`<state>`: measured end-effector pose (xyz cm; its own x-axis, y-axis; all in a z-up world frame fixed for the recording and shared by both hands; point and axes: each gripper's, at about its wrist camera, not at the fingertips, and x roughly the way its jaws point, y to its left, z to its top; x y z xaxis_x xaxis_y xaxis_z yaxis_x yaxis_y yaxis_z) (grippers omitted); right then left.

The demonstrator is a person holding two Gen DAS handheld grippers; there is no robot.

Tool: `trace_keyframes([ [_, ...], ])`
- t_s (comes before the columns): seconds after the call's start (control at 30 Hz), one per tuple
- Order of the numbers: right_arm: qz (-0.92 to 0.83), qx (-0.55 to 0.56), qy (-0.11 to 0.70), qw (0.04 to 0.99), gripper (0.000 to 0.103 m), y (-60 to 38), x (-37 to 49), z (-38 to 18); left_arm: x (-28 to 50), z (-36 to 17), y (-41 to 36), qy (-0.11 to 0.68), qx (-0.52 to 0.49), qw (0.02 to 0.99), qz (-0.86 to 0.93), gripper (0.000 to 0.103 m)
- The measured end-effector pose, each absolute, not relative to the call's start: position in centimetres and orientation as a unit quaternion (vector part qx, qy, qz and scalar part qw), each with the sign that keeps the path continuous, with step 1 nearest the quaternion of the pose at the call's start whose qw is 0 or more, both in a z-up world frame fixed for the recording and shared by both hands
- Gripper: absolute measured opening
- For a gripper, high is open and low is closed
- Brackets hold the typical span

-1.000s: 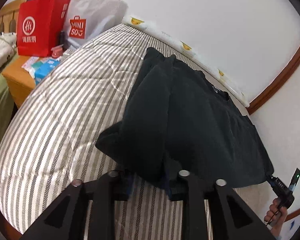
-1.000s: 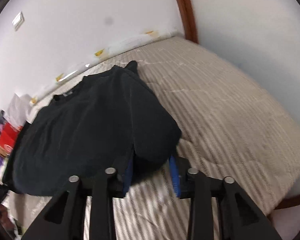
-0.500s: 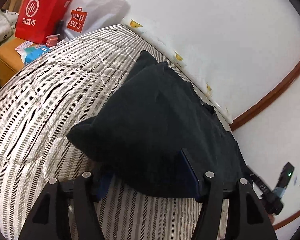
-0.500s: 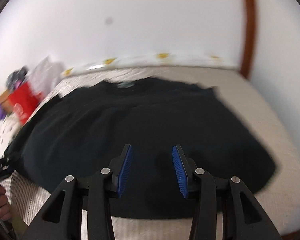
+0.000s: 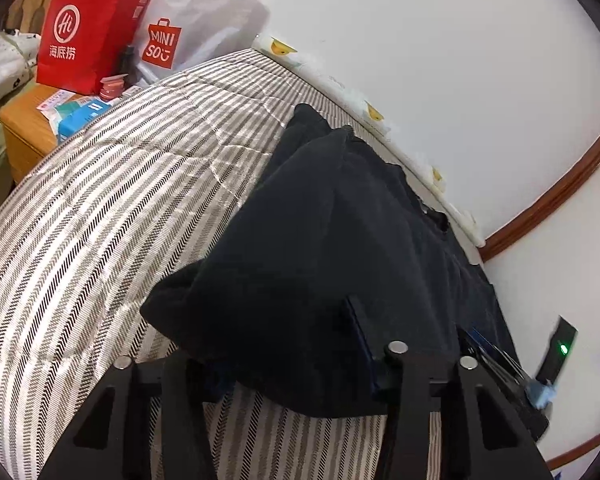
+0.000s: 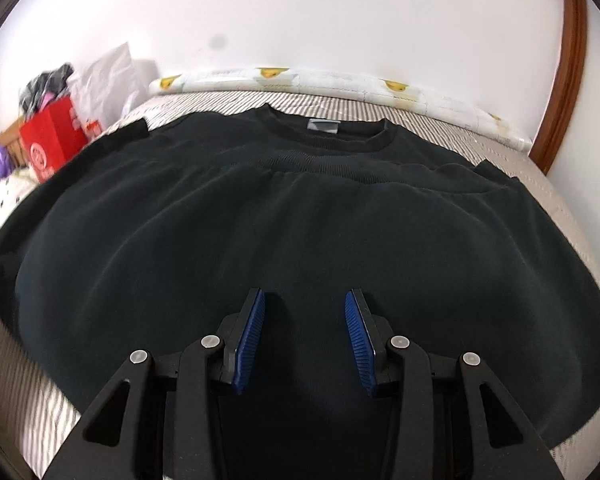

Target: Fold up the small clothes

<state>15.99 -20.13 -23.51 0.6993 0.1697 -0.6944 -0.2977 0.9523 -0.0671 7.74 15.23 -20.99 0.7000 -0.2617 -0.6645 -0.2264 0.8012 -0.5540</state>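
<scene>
Left wrist view: left gripper (image 5: 288, 364), jaws closing, black fabric bunched between them.
Right gripper (image 6: 305, 340): jaws apart, empty, above the garment.
Black sweatshirt (image 6: 300, 216): spread on striped bed (image 5: 100, 208).

Wide open striped bedspread (image 5: 112, 208) lies to the left of the black sweatshirt (image 6: 300, 216), nothing on it. Far edge is boxed in: a rolled duck-print pad (image 6: 340, 80) runs along the wall. At the bed's left end a red bag (image 5: 92, 28) and white bag (image 5: 196, 16) crowd a wooden nightstand (image 5: 24, 128) littered with small packets.
</scene>
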Motion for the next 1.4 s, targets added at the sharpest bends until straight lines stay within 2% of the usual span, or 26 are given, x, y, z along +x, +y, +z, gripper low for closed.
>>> trace_keyframes([
  [0.03, 0.127, -0.093, 0.366, 0.917, 0.042, -20.0, 15.7, -23.5, 7.8, -21.0, 15.3, 0.388, -0.316, 0.866, -0.006, 0.041],
  [0.2, 0.134, -0.108, 0.364, 0.916, 0.041, -20.7, 12.0, -23.6, 7.6, -20.8, 15.6, 0.385, -0.321, 0.865, -0.003, 0.025],
  [0.27, 0.14, -0.113, 0.361, 0.915, 0.042, -20.9, 10.8, -23.6, 7.5, -20.1, 15.4, 0.379, -0.314, 0.871, -0.002, 0.022],
  [0.67, 0.136, -0.026, 0.368, 0.92, 0.043, -27.9, 8.5, -21.7, 9.2, -11.8, 9.8, 0.332, -0.235, 0.913, -0.042, 0.016],
  [0.9, 0.089, 0.015, 0.352, 0.931, 0.044, -33.7, 8.4, -20.4, 11.4, -7.6, 2.2, 0.314, -0.187, 0.923, -0.125, 0.013],
  [1.17, 0.06, 0.036, 0.338, 0.938, 0.046, -37.7, 8.0, -19.8, 14.5, -10.8, -8.8, 0.373, -0.122, 0.891, -0.227, 0.012],
  [1.4, 0.055, 0.037, 0.349, 0.935, 0.048, -39.0, 7.3, -20.6, 15.4, -14.4, -11.9, 0.432, -0.083, 0.864, -0.247, 0.014],
])
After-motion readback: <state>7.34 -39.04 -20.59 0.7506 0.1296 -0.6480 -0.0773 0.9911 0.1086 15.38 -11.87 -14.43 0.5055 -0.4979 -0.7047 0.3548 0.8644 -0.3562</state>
